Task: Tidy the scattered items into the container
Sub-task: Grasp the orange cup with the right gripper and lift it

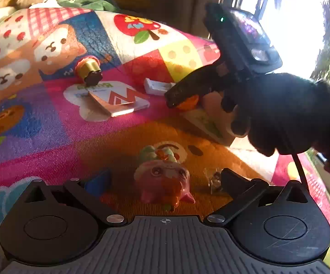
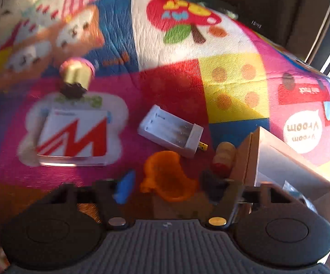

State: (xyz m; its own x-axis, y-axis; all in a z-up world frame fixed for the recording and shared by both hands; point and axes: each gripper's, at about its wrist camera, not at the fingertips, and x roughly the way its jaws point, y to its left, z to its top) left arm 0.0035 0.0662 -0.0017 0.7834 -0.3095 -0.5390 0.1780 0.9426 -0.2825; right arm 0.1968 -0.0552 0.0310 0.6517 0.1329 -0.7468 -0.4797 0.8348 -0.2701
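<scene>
Two hand-held tongs work over a bright cartoon play mat (image 2: 233, 86) strewn with small things. The right gripper (image 2: 168, 185) stands about half open, with an orange moulded piece (image 2: 169, 175) lying between its fingers; neither pad clearly presses it, though the view is blurred. A gloved hand (image 1: 290, 114) carries that tool. Just to its right sits the open cardboard box (image 2: 256, 159), one corner turned toward the camera, a wooden peg doll (image 2: 224, 157) against its near wall.

A white battery charger (image 2: 170, 132) lies flat beyond, its long axis running from upper left to lower right, its yellow plug aimed at the box. A booklet with a red M (image 2: 73, 137) lies square to the view, well left; a toy cupcake (image 2: 77, 73) on its side points its dark end at the booklet.

The left gripper (image 1: 165, 180) is spread wide around a pink cat figure (image 1: 162, 182), touching neither side. Bare mat lies open between booklet, charger and figure.
</scene>
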